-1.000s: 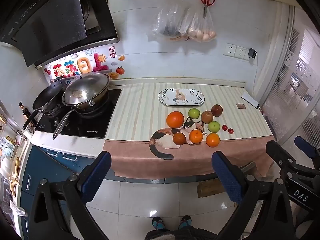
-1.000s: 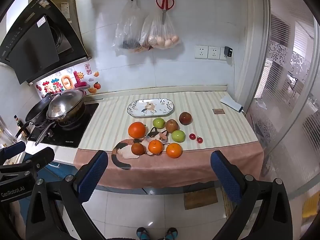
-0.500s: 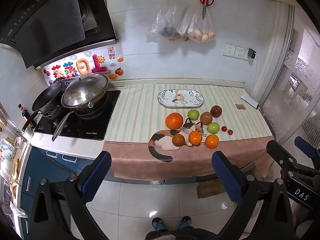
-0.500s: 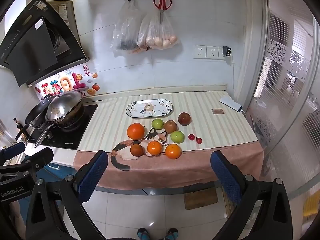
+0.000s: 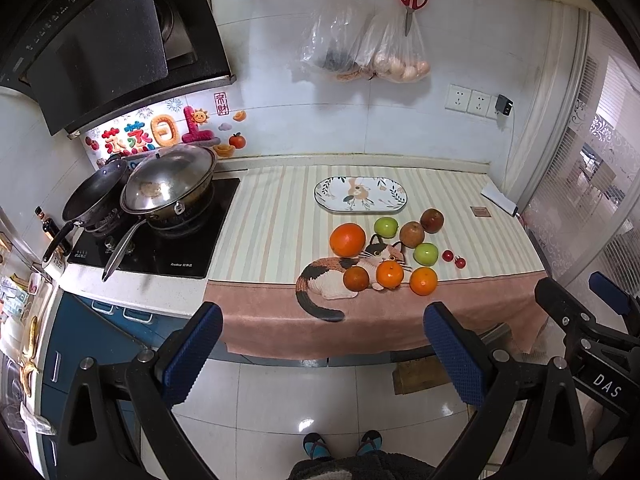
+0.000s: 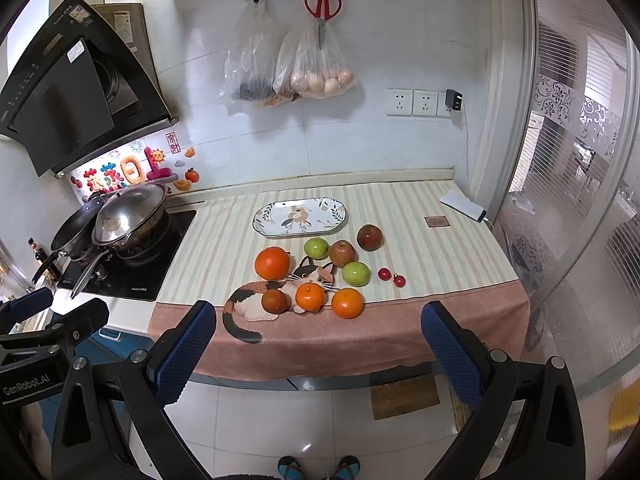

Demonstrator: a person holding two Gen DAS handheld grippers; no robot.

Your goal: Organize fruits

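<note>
Fruits lie in a cluster on the counter's striped mat: a big orange [image 5: 347,239], small oranges [image 5: 423,280], green apples [image 5: 425,254], brownish-red apples [image 5: 432,220] and two cherry tomatoes [image 5: 453,258]. An empty oval flowered plate [image 5: 360,199] sits behind them. The big orange [image 6: 272,263] and plate [image 6: 299,216] also show in the right wrist view. My left gripper [image 5: 320,354] and right gripper [image 6: 316,354] are both open and empty, held well back from the counter over the floor.
A stove [image 5: 160,240] with two pans [image 5: 168,186] stands at the counter's left. Plastic bags [image 5: 368,52] and scissors hang on the wall. A glass partition [image 6: 580,200] stands at the right. A cat-figure mat lies under some fruit. The floor is tiled.
Both grippers have drifted slightly nearer the counter; the fruits look a little larger. Nothing on the counter has moved.
</note>
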